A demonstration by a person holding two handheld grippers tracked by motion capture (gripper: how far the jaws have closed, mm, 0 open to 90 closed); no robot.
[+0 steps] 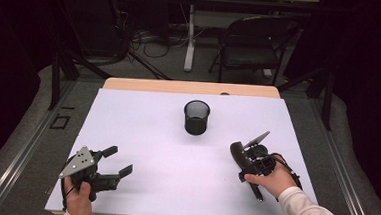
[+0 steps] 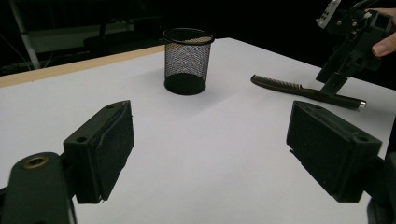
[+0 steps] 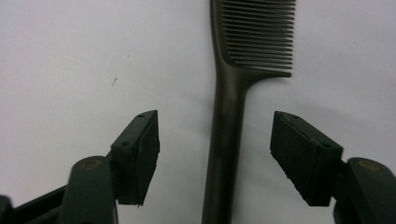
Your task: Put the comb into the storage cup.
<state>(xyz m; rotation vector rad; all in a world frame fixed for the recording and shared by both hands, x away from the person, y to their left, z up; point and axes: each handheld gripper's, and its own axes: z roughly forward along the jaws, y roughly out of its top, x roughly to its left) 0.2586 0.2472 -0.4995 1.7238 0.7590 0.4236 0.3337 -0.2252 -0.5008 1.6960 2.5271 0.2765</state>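
Right gripper (image 3: 215, 158) straddling the comb (image 3: 229, 116) handle
Jaws are standing apart, untouching; keeping the handle centred before squeezing, cup (image 1: 196, 117) waiting at eleven o'clock.

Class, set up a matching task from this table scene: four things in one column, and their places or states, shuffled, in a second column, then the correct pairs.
Things:
1. comb
2. mesh cup
3. left claw
4. right claw

Places or states:
A. upright near the table's far middle
B. open, apart from both objects, nothing between its jaws
C. flat on the white table
D. jaws either side of the comb's handle, pads not touching it

Pairs: 1-C, 2-A, 3-B, 4-D
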